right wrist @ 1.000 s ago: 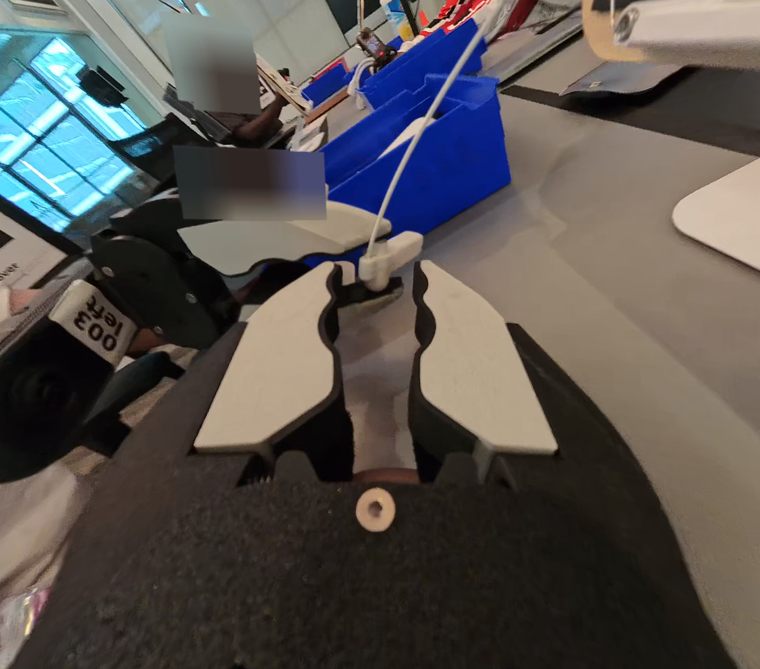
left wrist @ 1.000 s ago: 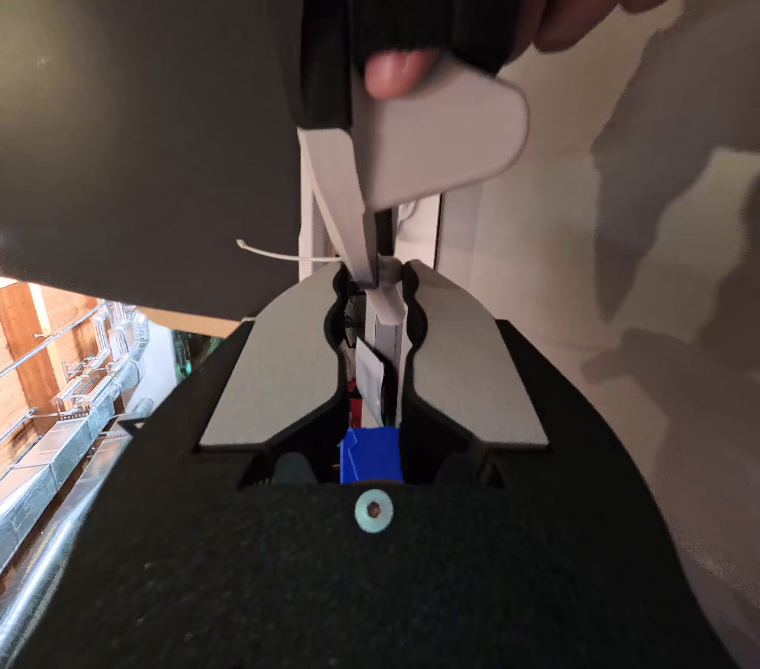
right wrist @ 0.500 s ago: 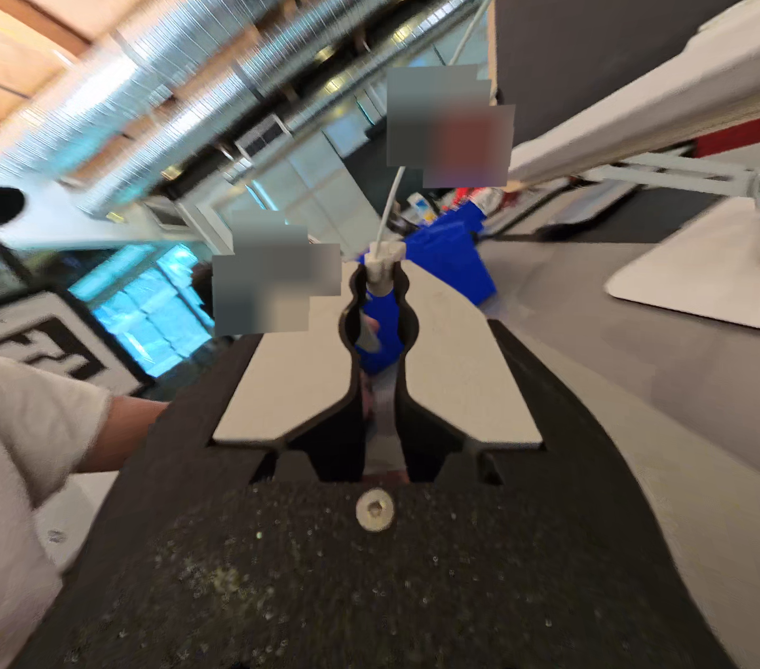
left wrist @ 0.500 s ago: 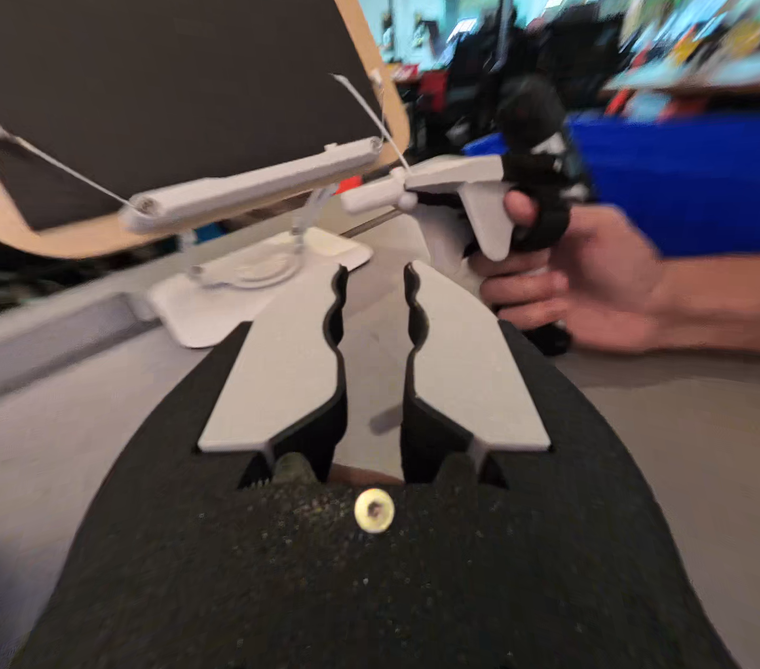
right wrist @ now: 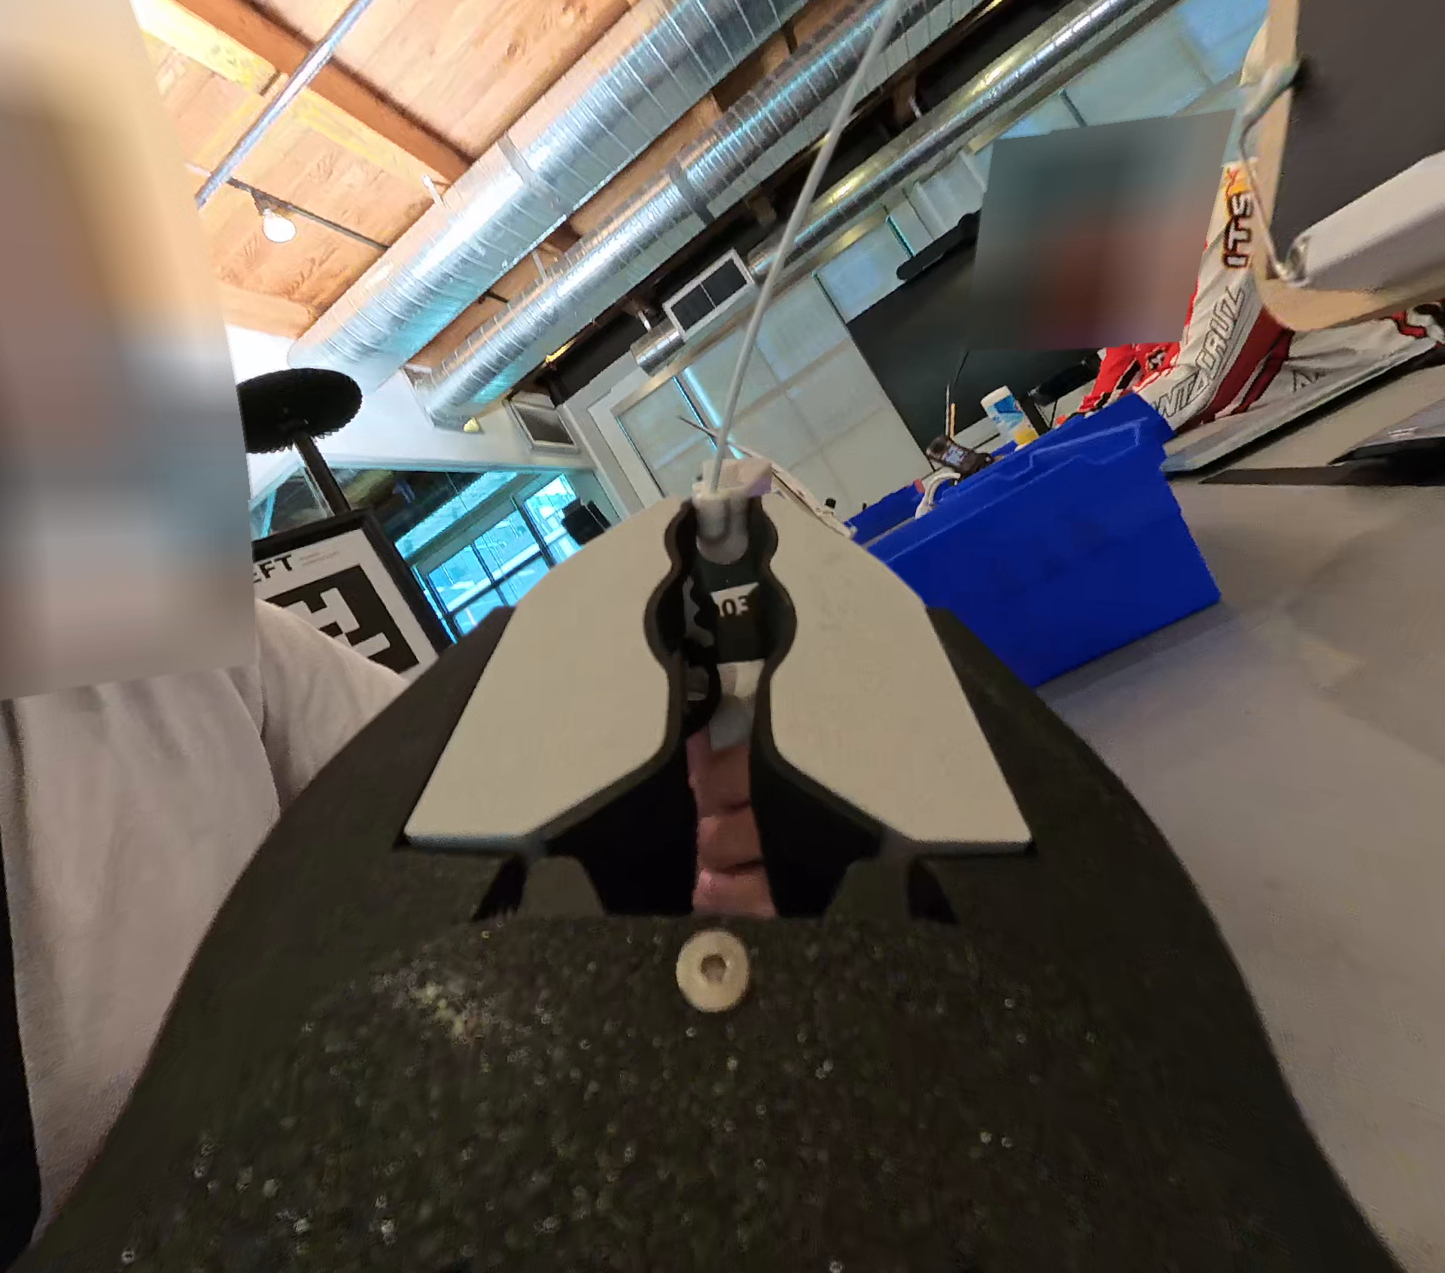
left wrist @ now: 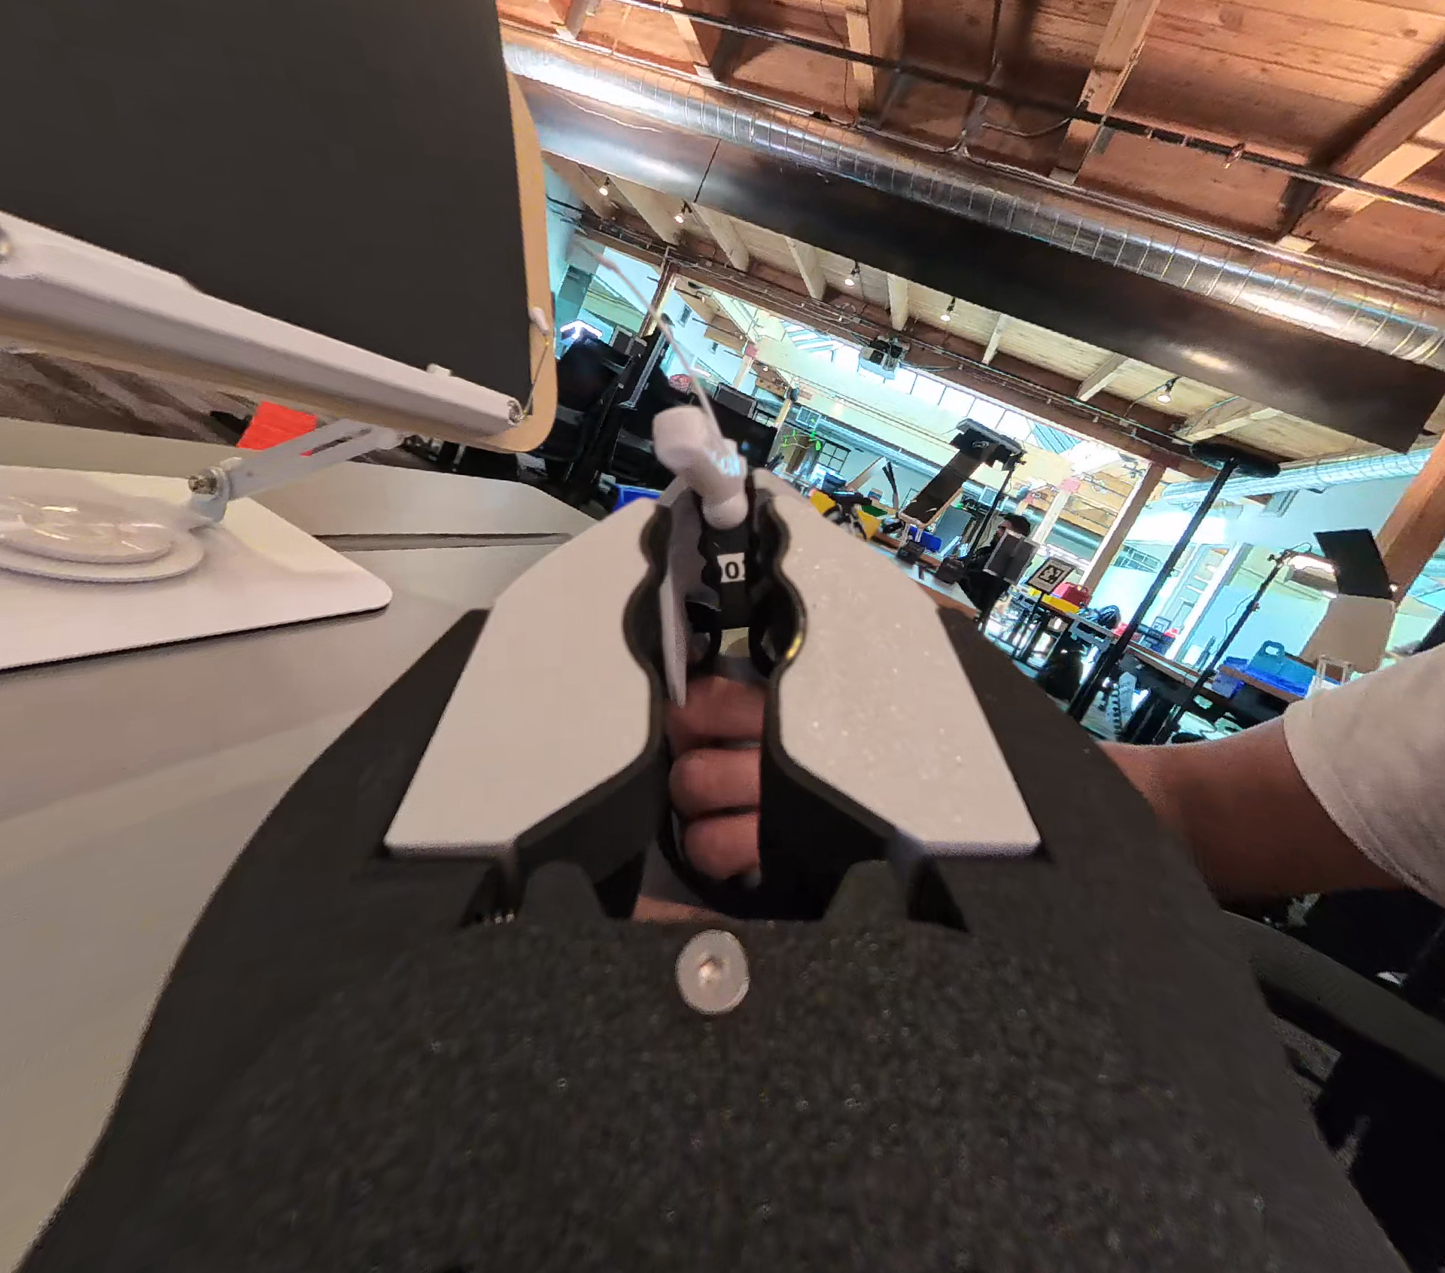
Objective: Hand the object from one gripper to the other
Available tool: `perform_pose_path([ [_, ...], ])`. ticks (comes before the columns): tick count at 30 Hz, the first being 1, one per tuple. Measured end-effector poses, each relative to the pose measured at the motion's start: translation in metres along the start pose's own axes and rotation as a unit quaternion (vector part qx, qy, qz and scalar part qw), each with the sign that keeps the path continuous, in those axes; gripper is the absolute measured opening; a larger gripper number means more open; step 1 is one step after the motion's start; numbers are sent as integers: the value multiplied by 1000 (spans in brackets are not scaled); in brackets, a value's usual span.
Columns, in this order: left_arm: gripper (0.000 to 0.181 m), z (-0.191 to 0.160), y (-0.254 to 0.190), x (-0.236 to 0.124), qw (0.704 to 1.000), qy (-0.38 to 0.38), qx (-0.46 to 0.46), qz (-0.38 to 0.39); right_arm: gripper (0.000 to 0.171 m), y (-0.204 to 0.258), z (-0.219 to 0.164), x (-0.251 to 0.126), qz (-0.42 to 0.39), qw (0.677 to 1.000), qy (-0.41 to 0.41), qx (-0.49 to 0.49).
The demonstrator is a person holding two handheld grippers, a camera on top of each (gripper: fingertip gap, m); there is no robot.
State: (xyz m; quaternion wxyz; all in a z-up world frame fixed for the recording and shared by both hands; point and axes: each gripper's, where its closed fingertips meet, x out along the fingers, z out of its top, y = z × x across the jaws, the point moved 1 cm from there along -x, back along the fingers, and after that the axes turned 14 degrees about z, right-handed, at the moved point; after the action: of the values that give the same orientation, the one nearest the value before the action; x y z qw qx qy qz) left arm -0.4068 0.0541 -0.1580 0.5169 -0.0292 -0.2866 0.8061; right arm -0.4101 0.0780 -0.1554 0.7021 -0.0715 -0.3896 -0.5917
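Whereas half a second ago the left gripper (left wrist: pixel 715 500) stood apart with nothing between its fingers, it now sits tip to tip with the right gripper (right wrist: pixel 723 516), and the white plug (left wrist: pixel 696 461) is at the tips of both. The right fingers are pinched on the plug as they were then. The left ones are drawn just as near together as when they held it a second ago, so they look clamped on it too, though the contact itself is hard to make out. I judge the plug, passed from left to right, to be mid-exchange again, going back to the left; the pass is not done until one side lets go. In the left view the plug pokes out just past the fingertips, tilted up and to the left, with the other gripper's black body and a hand (left wrist: pixel 715 790) showing through the gap behind it. In the right view its cable (right wrist: pixel 821 179) rises from the tips in a long curve toward the upper right. A blue bin (right wrist: pixel 1040 578) rests on the grey table (right wrist: pixel 1290 727) well beyond.
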Motion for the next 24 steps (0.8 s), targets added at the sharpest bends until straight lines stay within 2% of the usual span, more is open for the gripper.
perform_pose_path([
  [2, 15, -1, -1, -1, 1000, 0, -3, -5, 13, 0, -4, 1, 0, 1000, 16, 1],
  [15, 16, 2, 3, -2, 1000, -1, -14, -7, 12, -2, -32, 9, -14, 995, 94, 8],
  [20, 11, 1, 6, -4, 999, 38, -26, -21, 12, -8, -33, 6, -41, 993, 109, -7],
  [21, 12, 2, 6, -5, 999, 37, -15, -20, 13, -8, -31, 5, -46, 993, 111, -13],
  [24, 12, 10, 12, -10, 999, 36, 8, -5, 29, -9, -15, -3, -61, 994, 80, -30],
])
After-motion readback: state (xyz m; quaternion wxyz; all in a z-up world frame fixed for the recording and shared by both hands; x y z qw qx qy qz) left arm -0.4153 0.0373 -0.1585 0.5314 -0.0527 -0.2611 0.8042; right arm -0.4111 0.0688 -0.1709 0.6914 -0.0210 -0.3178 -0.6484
